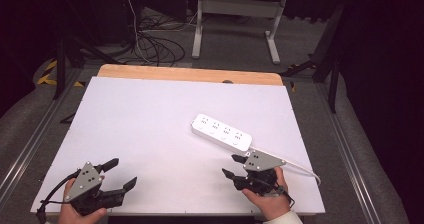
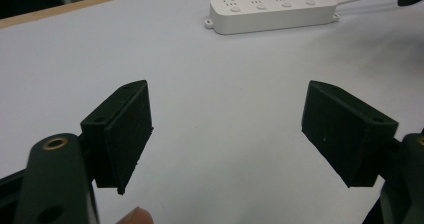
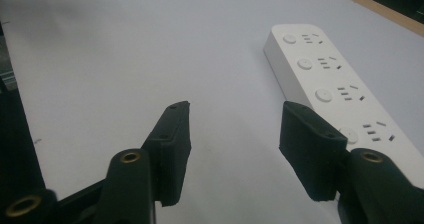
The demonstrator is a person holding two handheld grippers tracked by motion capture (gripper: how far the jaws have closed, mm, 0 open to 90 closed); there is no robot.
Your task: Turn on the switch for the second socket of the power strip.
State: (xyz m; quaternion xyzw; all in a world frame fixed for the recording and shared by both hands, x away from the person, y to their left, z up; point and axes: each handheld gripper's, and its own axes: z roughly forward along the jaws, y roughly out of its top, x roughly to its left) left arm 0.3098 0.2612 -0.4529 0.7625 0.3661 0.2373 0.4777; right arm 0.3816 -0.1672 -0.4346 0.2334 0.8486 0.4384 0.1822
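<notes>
A white power strip (image 1: 221, 132) with several sockets and round buttons lies right of centre on the white table, its white cable (image 1: 300, 166) running off toward the right edge. The strip also appears at the top of the left gripper view (image 2: 272, 10) and on the right of the right gripper view (image 3: 340, 91). My right gripper (image 1: 233, 166) hovers just in front of the strip's near end, jaws apart with nothing between them (image 3: 232, 141). My left gripper (image 1: 120, 172) rests near the front left corner, jaws wide apart and empty (image 2: 227, 129).
The white table top (image 1: 150, 119) has a wooden strip along its far edge (image 1: 190, 75). Beyond it stand a white desk frame (image 1: 235, 19) and loose cables on the floor (image 1: 155, 44). Metal rails run along both sides of the table.
</notes>
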